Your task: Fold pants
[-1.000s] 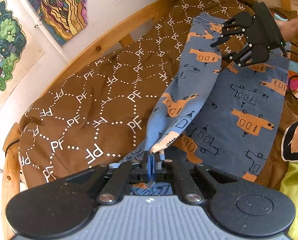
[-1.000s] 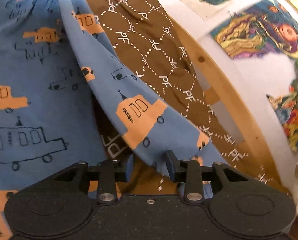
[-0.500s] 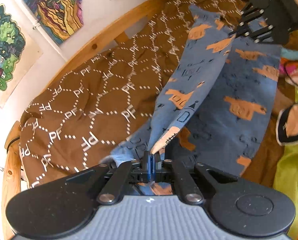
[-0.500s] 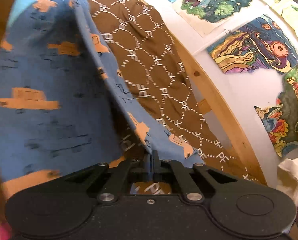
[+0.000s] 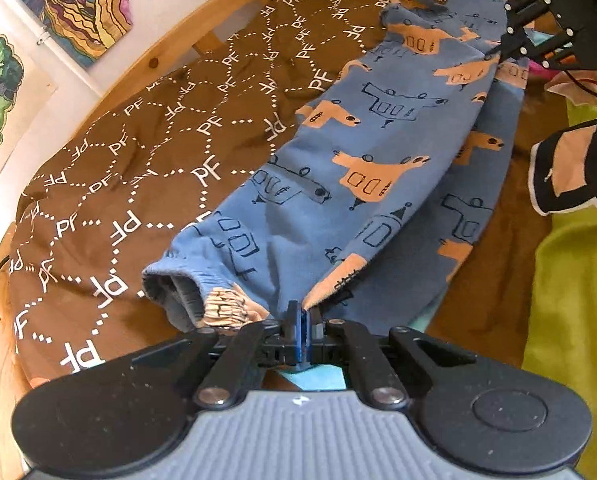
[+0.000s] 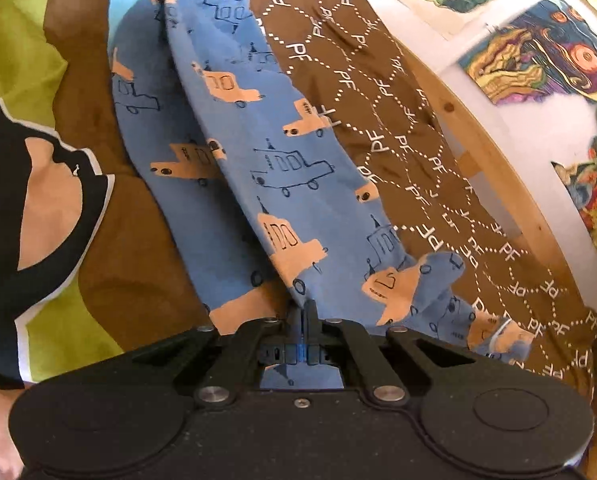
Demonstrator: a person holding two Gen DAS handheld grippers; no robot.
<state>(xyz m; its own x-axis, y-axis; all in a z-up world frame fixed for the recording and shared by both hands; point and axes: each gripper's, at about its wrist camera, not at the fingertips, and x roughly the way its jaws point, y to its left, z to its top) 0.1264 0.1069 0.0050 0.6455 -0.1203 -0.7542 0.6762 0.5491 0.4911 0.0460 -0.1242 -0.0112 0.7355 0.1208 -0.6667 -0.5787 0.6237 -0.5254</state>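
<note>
A brown quilted bedspread (image 5: 150, 168), soft and puckered, covers the bed and is stitched in white dotted hexagons, each carrying the letters "PF"; a curved pale wooden bed rail (image 5: 166, 56) with a visible knot runs along its far edge, and swirling painted pictures (image 5: 78, 4) hang on the white wall behind. Lying lengthwise on the bedspread are the pants (image 5: 358, 168), a child's pair in soft blue jersey printed with orange and outlined toy vehicles, one leg doubled over the other with a gathered, ribbed cuff (image 5: 190, 296) gaping at the near end. Beside them lies a lime-green fabric (image 6: 22, 52) and a black, white-edged garment (image 6: 38, 184). The left gripper (image 5: 300, 314) has its blue-padded fingers pressed together on a pinch of pants fabric beside the cuff. The right gripper (image 6: 304, 312) is likewise clamped tight on a fold at the opposite end, the cloth drawn into a ridge between the two.
</note>
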